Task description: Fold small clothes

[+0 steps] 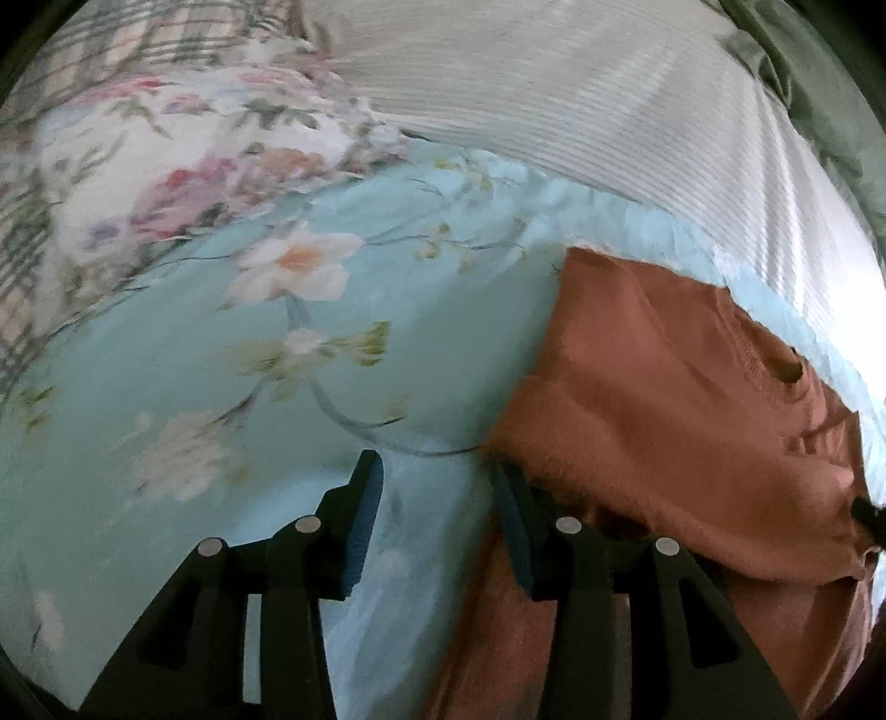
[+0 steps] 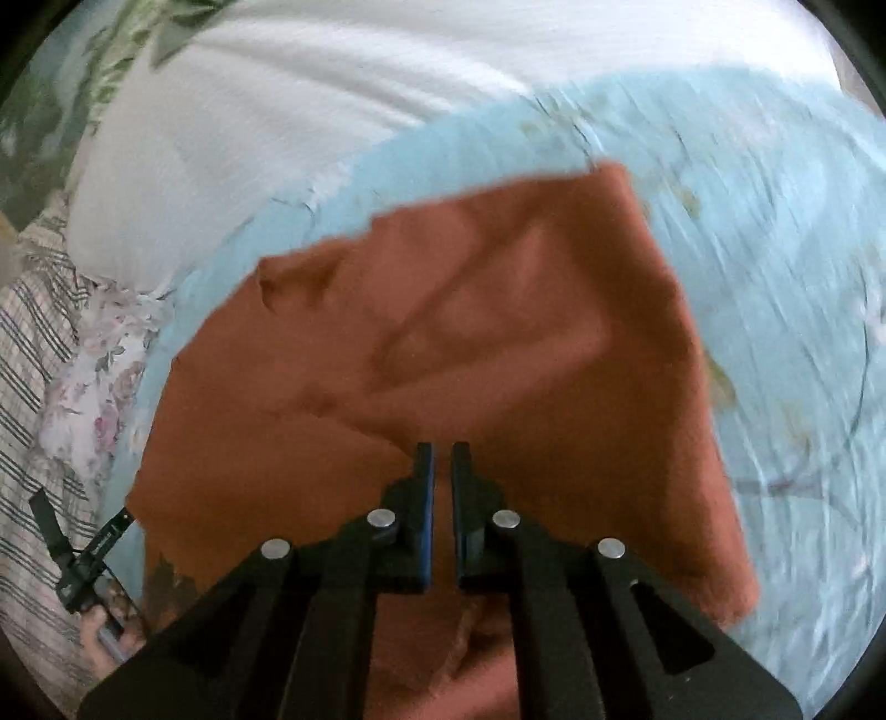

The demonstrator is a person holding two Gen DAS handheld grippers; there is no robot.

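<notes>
A rust-orange garment [image 1: 681,421] lies partly folded on a light blue floral bedsheet [image 1: 232,387]. My left gripper [image 1: 440,479] is open and empty, at the garment's left edge; its right finger touches or overlaps the cloth. In the right wrist view the garment [image 2: 498,310] fills the middle, with creases across it. My right gripper [image 2: 442,451] is nearly shut, a thin gap between its pads, with orange cloth showing in the gap and draped around the fingers; it appears shut on the garment. The left gripper's tip shows at the lower left of the right wrist view [image 2: 83,559].
A white ribbed blanket [image 1: 581,99] lies beyond the sheet. A pink floral pillow [image 1: 183,166] and plaid fabric [image 1: 138,39] sit at the left. Green fabric [image 1: 819,83] is at the far right. The sheet [image 2: 803,277] extends right of the garment.
</notes>
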